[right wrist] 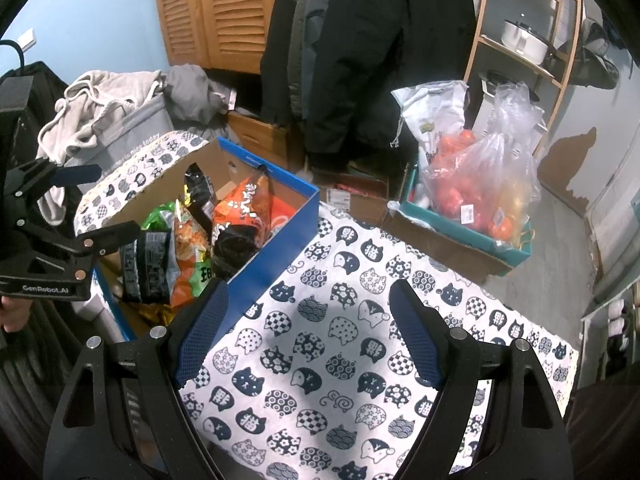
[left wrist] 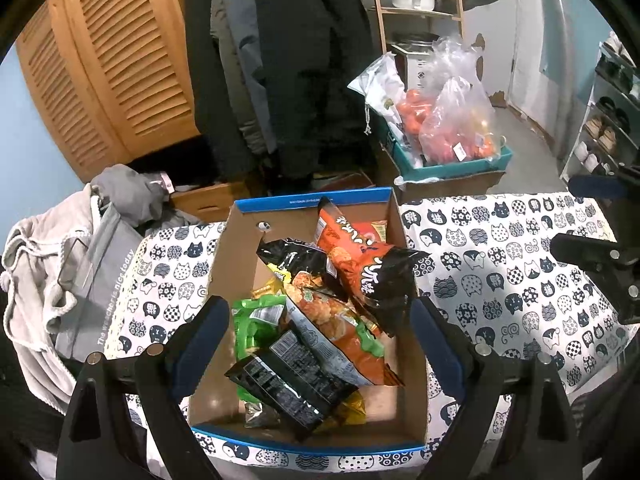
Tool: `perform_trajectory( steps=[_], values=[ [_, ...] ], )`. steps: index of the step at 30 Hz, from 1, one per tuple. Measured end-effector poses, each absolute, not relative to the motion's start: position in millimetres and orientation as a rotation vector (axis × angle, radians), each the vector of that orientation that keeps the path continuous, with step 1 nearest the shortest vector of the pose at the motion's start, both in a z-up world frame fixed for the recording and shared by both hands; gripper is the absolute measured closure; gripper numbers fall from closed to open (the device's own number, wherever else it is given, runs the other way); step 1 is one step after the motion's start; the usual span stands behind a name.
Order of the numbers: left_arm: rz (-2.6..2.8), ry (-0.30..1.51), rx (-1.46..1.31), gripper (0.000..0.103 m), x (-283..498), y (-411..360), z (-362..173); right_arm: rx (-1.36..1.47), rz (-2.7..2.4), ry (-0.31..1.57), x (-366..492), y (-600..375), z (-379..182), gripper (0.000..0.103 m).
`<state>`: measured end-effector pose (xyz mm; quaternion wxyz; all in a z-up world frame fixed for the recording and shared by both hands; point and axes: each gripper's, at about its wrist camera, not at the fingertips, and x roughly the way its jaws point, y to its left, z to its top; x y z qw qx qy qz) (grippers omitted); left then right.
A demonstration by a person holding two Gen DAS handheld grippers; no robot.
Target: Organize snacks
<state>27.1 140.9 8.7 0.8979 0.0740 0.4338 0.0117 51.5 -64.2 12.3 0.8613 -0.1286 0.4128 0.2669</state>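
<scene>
left wrist: snack bags [left wrist: 320, 320] in cardboard box [left wrist: 408, 360]

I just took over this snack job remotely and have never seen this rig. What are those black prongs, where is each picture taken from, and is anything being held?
No robot arm here: a person holds a two-finger gripper in each hand, each carrying a fisheye camera that looks along its fingers. One picture is from the left gripper, poised over the cardboard box of snack bags, among them an orange bag and a black packet. The other is from the right gripper, over the bare cat-print cloth. Both stand open and hold nothing. The box sits on that cloth.
</scene>
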Motion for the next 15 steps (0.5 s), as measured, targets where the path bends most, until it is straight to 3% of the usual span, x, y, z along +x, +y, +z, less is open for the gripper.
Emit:
perform_trajectory(
  steps=[15],
  values=[
    [0.023, 0.892, 0.143, 0.010, 28.8, 145.5, 8.0, -0.270, 0.558, 0.867, 51.2, -66.2, 10.8, 0.022]
  ],
)
